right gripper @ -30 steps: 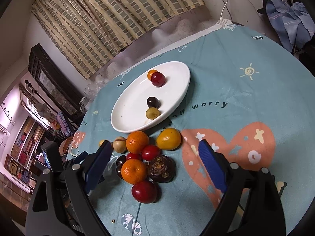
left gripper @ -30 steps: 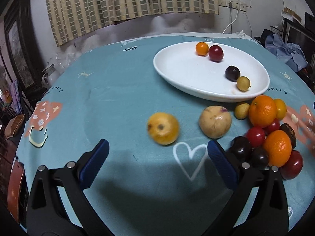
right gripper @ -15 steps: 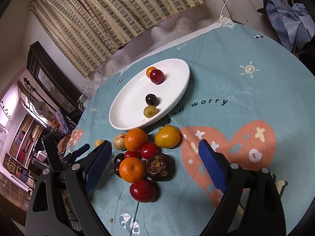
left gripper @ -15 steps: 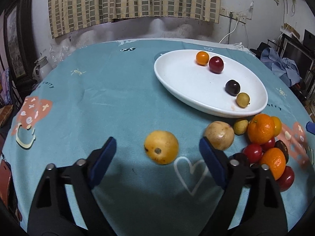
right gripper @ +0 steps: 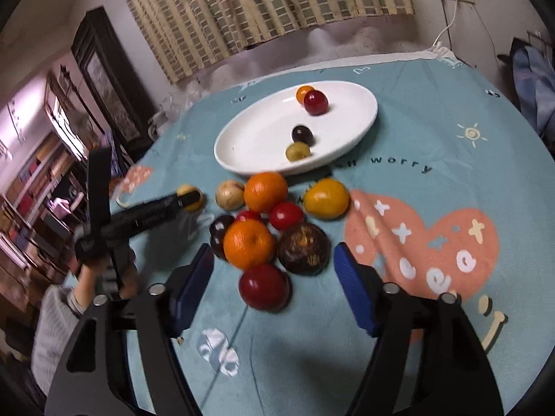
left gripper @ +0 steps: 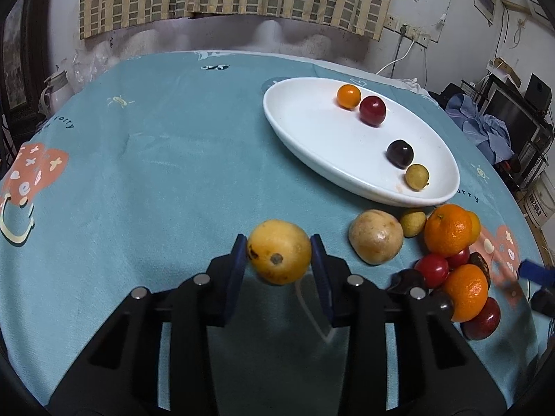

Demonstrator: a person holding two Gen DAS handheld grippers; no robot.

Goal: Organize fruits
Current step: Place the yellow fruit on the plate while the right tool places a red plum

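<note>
Left wrist: left gripper pinching yellow fruit, plate ahead-right.
Right gripper spread, nr fruit pile; L closer to plate drop.

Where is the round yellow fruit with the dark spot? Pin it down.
In the left wrist view the round yellow fruit sits clamped between the blue pads of the left gripper, above the teal tablecloth, left of the pale tan fruit and short of the white oval plate.
</note>
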